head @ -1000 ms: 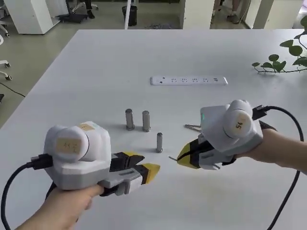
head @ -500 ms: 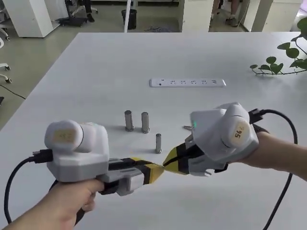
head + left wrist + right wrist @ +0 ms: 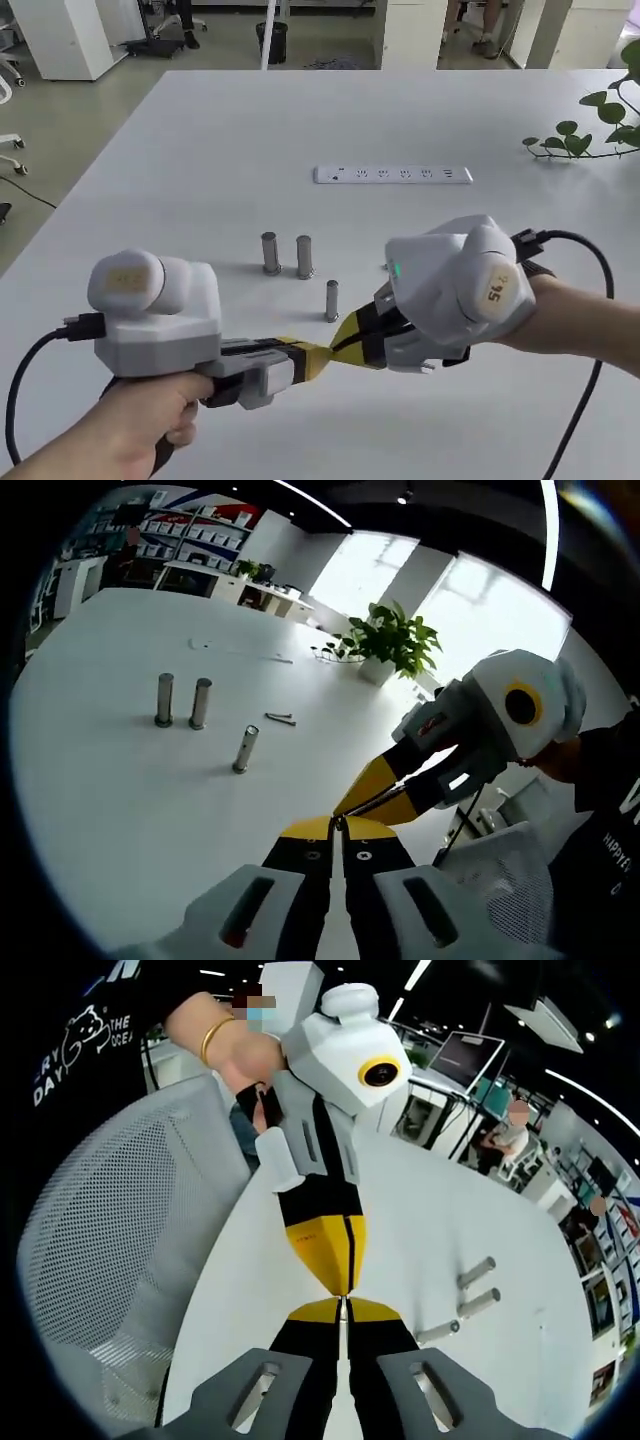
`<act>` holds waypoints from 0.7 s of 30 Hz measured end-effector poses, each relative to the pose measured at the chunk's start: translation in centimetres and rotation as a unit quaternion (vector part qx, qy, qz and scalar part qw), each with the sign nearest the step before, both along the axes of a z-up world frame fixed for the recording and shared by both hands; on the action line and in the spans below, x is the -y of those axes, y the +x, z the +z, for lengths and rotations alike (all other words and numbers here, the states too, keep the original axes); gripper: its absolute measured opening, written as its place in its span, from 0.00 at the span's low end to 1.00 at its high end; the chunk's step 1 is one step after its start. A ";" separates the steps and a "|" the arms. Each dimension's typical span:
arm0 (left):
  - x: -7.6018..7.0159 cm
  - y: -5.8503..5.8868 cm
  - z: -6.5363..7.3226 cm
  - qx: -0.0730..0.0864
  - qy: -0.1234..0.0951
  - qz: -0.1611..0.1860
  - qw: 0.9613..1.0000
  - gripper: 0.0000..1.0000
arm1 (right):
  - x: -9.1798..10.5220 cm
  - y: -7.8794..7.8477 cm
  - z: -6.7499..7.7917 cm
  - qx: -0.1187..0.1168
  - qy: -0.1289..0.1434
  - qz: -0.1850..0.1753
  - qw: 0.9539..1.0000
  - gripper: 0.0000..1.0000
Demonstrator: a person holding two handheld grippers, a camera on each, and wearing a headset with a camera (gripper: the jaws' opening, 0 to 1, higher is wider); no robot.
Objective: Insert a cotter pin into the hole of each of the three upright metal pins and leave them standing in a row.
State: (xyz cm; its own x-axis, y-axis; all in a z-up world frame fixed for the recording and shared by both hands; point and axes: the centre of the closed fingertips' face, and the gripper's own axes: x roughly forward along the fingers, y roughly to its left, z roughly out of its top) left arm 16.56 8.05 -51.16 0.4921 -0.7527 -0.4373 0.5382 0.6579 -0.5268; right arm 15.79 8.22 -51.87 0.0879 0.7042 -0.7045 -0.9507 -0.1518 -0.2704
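- Three metal pins stand on the table [image 3: 200, 140]: two pins [image 3: 287, 254] side by side, and the third pin [image 3: 332, 300] nearer and to their right.
- A power strip [image 3: 392, 175] lies behind them, farther across the table.
- A plant [image 3: 590, 135] sits at the table's far right edge.
- A loose cotter pin [image 3: 280, 718] lies right of the pair.
- In front of the third pin, the left gripper [image 3: 322, 357] and the right gripper [image 3: 342, 345] meet tip to tip, with a held cotter pin [image 3: 342, 1307] between them.
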 end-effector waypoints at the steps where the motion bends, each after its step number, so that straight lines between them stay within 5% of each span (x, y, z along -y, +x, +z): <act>1: 0.0 0.0 0.0 0.002 0.000 -0.001 1.000 0.01 | 0.0 0.0 0.0 0.001 0.000 0.000 1.000 0.00; 5: 0.0 -0.1 0.0 0.001 0.000 -0.001 1.000 0.00 | -0.1 -0.1 0.0 0.003 0.000 0.002 1.000 0.00; 14: 0.1 0.0 0.4 0.048 0.021 -0.025 0.998 0.00 | 0.2 0.2 0.1 -0.008 0.003 -0.010 1.000 0.00; 21: -0.4 0.0 0.3 0.081 0.058 -0.046 0.994 0.00 | 0.7 0.3 0.0 -0.084 0.027 -0.058 0.994 0.01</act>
State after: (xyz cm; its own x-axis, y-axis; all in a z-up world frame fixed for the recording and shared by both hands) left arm 16.52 8.44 -50.90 0.4952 -0.7466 -0.4443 0.6706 0.6536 -0.3510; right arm 16.04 7.51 -51.90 0.0557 0.7334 -0.6775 -0.9934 -0.0274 -0.1114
